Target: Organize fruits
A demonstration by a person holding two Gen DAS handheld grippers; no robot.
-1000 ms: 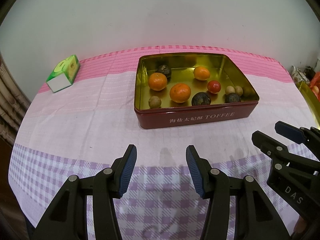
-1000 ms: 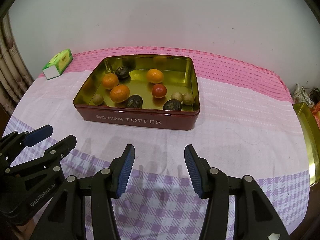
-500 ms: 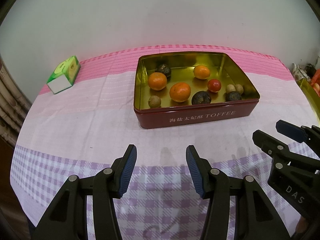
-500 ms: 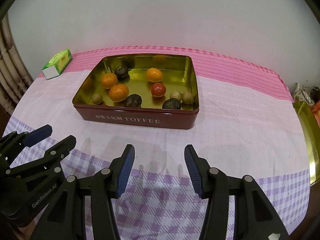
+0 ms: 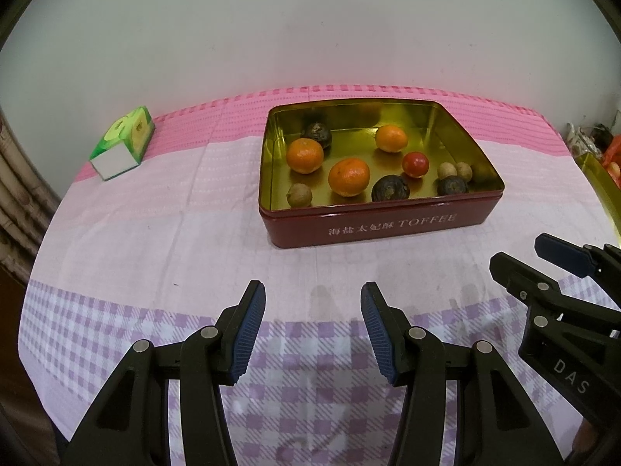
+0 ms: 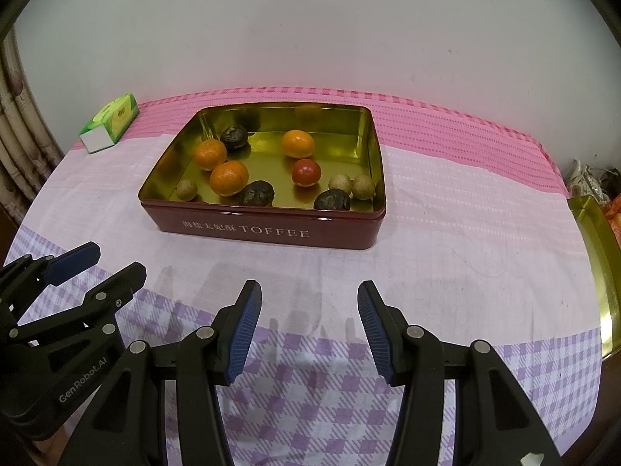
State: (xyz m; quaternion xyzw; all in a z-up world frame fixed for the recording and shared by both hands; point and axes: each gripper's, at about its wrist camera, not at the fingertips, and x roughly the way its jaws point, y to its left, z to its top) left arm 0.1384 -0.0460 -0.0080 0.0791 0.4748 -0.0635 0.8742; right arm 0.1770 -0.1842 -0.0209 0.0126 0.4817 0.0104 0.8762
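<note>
We see almost no change vs 1 s ago: both views drift slightly, fruit didn't move. Left gripper [image 5: 313, 328] and right gripper [image 6: 309, 328] hang over the tablecloth [image 5: 163, 233], jaws apart, holding nothing. All 10 fruits, incl. 3 oranges [image 5: 348, 176], sit in the toffee tin [image 5: 388, 229]. Sorted or unsorted, can't tell.

A green box [image 5: 123, 141] lies far ahead and to the left on the pink cloth [image 5: 155, 213]; a white wall [image 5: 310, 31] stands beyond; bamboo [image 6: 19, 116] stands far left
</note>
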